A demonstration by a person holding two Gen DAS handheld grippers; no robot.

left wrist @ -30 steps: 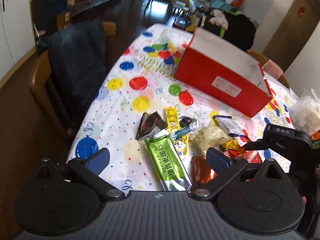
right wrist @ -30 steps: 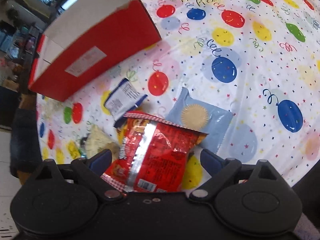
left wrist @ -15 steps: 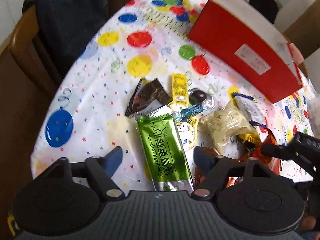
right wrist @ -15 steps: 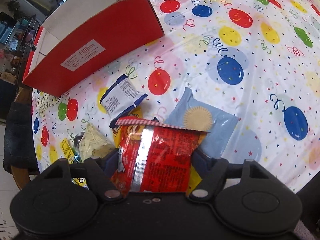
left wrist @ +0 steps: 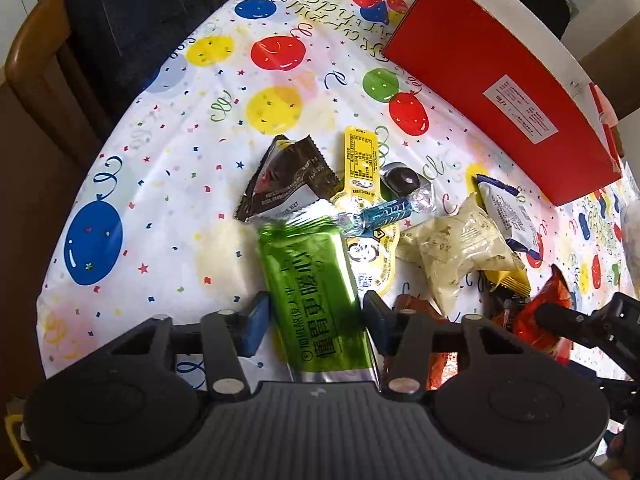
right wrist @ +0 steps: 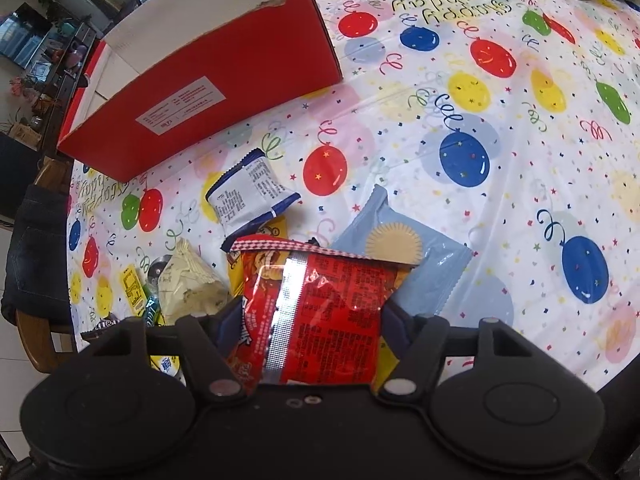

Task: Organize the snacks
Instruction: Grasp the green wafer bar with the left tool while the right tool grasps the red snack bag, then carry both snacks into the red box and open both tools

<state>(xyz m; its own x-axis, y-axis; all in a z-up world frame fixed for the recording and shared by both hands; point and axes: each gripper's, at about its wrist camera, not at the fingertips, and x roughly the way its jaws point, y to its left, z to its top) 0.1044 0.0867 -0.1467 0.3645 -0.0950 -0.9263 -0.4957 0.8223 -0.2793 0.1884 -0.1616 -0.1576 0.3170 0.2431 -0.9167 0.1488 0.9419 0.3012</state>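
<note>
Green foil snack packet w/ dark lettering (left wrist: 316, 300) now sits between jaws of left hand-held gripper (left wrist: 314, 314); a sec ago jaws wide and higher above table, now dropped down over packet and closing. Blue pad on one side almost at packet edge, other pad right at opposite edge — no visible crumple yet, so not clamped, just bracketing. Packet flat on balloon-print plastic cloth of table (left wrist: 160, 184), far end next to dark brown wrapper (left wrist: 288, 178) and overlapping yellow sachet (left wrist: 362, 168).

Red crinkly foil bag w/ silver seam (right wrist: 320, 304) in right hand-held gripper (right wrist: 312, 320): jaws narrowed from wide to snug vs a sec ago and closing on it, sides of bag pinched in, so grasped. Gripper itself same spot. Bag overlapping pale blue flat pouch w/ gold seal (right wrist: 416, 264), just near white-and-blue small packet (right wrist: 250, 192).

Red cardboard box w/ white inside, open top (right wrist: 208, 92) well apart from both, farther back on table; no snack seen inside from these views.

Meaning, prob.: both pickups under way at once, right one secured, left one a moment from it. Nothing sorted yet; lift and carry to box likely next. Risk: slick foil slipping if left closes off-centre.
</note>
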